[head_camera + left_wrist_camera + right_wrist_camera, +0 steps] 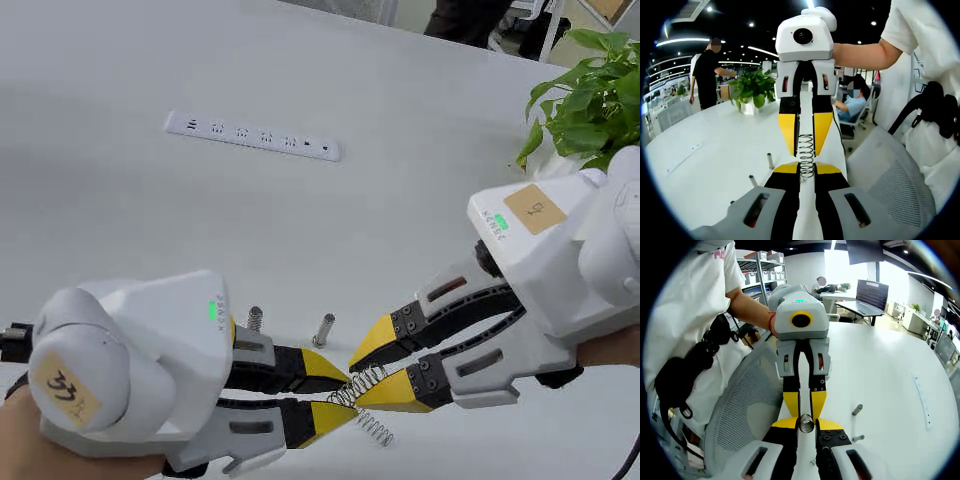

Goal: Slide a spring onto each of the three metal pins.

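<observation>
So the spring (806,152) is up in the air above the near edge of the desk (400,200), strung between the two grippers. The left gripper (806,169) looks pinched on one end and the right gripper (806,424) on the other, with both sets of jaws nearly together and just the coil between them. My guess is it's held from both ends to keep it straight and get the grip sorted, so the open bore can be lined up with a pin; a spring pinched at one end alone would flop around. Two pins (254,318) (323,328) sit on the desk just beyond the left gripper's jaws, close to the work, so the reach looks short. There's a spare spring (376,428) lying on the desk right under the jaw tips, presumably for another pin. Now the murky bits: the nearer-left pin looks ribbed, and I can't tell whether that's thread or a spring on it already. The other one leans, and I can't say whether it's upright or lying down. A third pin may be the little stub low in the left gripper view, not sure. Exactly how deep the coil sits in either gripper is hard to make out too.
</observation>
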The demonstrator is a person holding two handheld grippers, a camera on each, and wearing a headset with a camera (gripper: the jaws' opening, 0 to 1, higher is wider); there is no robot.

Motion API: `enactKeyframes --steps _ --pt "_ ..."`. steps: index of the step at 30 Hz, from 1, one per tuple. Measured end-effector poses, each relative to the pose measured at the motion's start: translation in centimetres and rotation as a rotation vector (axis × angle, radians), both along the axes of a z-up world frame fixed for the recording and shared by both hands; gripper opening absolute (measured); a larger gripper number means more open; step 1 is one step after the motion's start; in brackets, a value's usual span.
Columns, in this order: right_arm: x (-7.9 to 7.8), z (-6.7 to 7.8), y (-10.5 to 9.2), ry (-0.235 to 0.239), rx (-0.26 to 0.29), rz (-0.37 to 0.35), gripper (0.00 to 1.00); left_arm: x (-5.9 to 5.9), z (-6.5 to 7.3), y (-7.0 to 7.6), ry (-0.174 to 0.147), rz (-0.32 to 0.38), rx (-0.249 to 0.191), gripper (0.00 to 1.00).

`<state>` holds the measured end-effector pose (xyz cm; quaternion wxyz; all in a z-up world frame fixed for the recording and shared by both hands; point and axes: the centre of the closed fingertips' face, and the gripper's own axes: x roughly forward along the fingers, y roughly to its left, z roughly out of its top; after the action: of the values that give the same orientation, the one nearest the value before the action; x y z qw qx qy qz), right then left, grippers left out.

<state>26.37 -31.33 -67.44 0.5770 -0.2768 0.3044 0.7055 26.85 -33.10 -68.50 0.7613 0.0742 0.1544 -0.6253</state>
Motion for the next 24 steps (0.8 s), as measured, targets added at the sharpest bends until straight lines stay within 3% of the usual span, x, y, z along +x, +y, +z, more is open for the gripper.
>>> enactKeyframes --steps 24 --pt "-0.21 -0.19 0.00 -0.006 -0.033 0.021 0.06 0.03 0.05 -0.05 -0.005 0.001 -0.005 0.06"
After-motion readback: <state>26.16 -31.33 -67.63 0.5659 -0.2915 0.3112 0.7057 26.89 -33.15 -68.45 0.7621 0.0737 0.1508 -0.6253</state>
